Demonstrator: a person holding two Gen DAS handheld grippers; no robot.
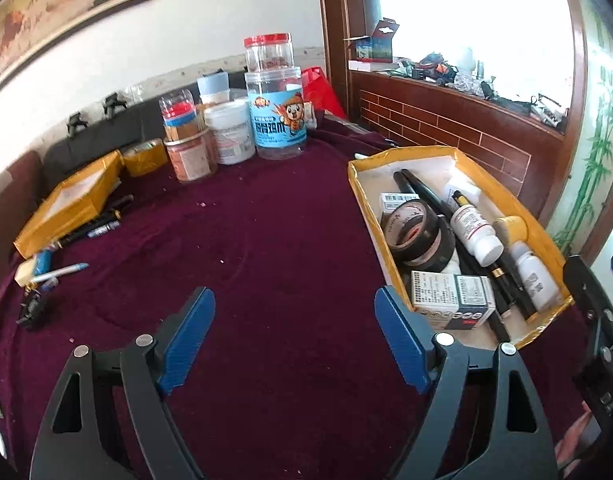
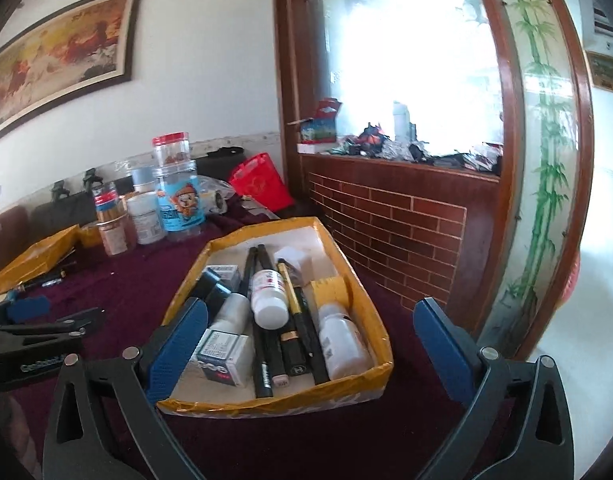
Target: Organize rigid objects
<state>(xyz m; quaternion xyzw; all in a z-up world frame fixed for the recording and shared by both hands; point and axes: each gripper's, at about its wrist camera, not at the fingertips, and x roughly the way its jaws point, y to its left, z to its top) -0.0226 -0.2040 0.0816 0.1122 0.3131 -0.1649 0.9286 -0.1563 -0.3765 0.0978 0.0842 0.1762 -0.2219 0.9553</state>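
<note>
Currently: both grippers released, loose items still outside the tray

Left gripper [image 1: 294,344]: released, nothing between the blue pads, hovering over bare maroon cloth [image 1: 246,240] just left of the yellow tray [image 1: 542,236]. Probably placed there for a free choice between the tray and the loose items farther left.

Right gripper [image 2: 310,344]: released, jaws spread as wide as they go, straddling the near end of the yellow tray [image 2: 370,300]. No pad pressing on anything. Left pad level with the small printed box [image 2: 222,356] but seemingly above it, contact not confirmed. Judged either a fresh drop-off or a lining-up over the tray.

Tray contents, laid lengthwise so that long items fit side by side: black tape rolls [image 1: 416,232], white pill bottle [image 1: 476,230], second white bottle [image 1: 534,276], black pens [image 1: 426,196], yellow tape roll [image 1: 514,228], small printed box [image 1: 452,300]. Suitably packed; little free floor left at the near end.

Still outside the tray: pens [image 1: 102,228] beside the yellow envelope box [image 1: 70,204] at the far left, and a cluster of jars [image 1: 226,140] upright at the back, likely too tall for the tray.

Legible writing:
- Blue jar label [image 1: 280,122]: cartoon figure and Chinese characters, not reliably readable.
- Bottle and box labels: fine print and a barcode, too small to read.
- Gold-banded pen cap [image 2: 292,356]: mark resembling interlocked letters, uncertain.
</note>
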